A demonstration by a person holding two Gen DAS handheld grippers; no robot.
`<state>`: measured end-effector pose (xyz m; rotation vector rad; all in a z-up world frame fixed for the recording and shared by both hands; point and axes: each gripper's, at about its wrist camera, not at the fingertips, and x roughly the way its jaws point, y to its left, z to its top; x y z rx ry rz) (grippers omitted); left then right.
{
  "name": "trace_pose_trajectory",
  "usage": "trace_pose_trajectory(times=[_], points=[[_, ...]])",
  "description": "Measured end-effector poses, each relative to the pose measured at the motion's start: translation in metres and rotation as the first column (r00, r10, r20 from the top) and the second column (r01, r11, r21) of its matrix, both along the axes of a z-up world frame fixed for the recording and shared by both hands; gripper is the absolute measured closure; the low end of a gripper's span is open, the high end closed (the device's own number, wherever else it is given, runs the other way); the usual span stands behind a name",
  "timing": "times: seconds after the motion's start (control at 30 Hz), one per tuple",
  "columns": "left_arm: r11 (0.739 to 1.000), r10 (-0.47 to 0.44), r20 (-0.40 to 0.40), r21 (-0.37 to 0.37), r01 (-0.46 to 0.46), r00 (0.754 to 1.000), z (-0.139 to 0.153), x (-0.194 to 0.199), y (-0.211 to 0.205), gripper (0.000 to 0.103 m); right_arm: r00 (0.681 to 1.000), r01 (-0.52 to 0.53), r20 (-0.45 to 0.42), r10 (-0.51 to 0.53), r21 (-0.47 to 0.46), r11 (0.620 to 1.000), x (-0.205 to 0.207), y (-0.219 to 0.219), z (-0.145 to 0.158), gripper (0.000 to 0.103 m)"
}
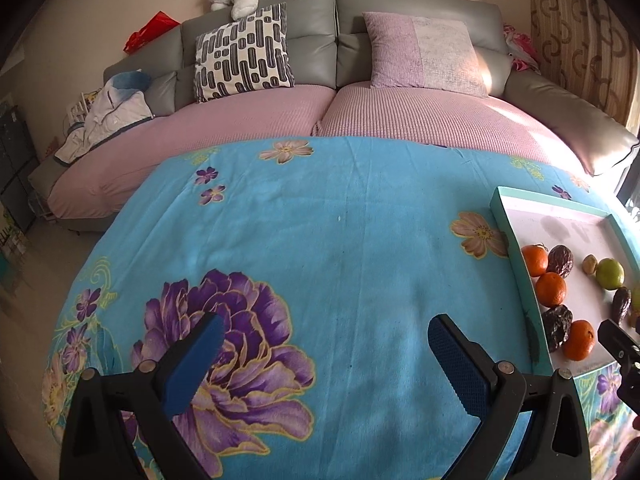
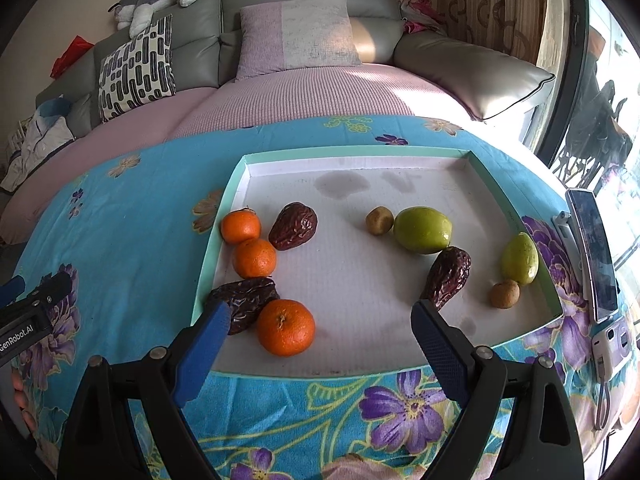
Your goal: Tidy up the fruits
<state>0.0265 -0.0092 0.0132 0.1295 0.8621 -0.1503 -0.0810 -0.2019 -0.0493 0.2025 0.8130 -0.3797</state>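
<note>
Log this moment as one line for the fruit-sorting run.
left gripper: open, empty, over tablecloth | right gripper: open, empty, over tray near front orange | fruit: all in tray

A table under a blue floral cloth (image 2: 132, 240) fills the lower frame. A shallow teal-rimmed tray (image 2: 352, 153) sits on it at centre right. At the right edge a phone (image 2: 594, 252) lies by a small white device (image 2: 610, 346) with a cable.
</note>
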Motion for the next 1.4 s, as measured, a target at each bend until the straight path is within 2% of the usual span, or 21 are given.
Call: trace_pose_trajectory(times=[0.27, 0.4, 0.73, 1.4], points=[[0.999, 0.020, -0.112, -0.026, -0.023, 0.994, -0.014, -0.017, 0.023, 0.000, 0.999, -0.033, -0.010, 0.032, -0.031, 0.999, -0.014, 0.021, -0.001, 0.011], [1.000, 0.011, -0.130, -0.004, -0.012, 0.991, -0.018, -0.016, 0.019, 0.000, 0.999, -0.040, -0.012, 0.039, -0.048, 0.998, -0.012, 0.023, 0.000, 0.011], [1.000, -0.030, -0.183, -0.009, 0.029, 0.983, -0.022, -0.015, 0.011, 0.000, 0.999, -0.033, -0.030, 0.031, -0.067, 0.997, -0.008, 0.021, -0.002, 0.011], [0.999, -0.049, -0.192, 0.009, 0.052, 0.980, -0.023, -0.017, 0.009, 0.000, 0.998, -0.033, -0.052, 0.030, -0.071, 0.997, -0.007, 0.023, -0.006, 0.011]])
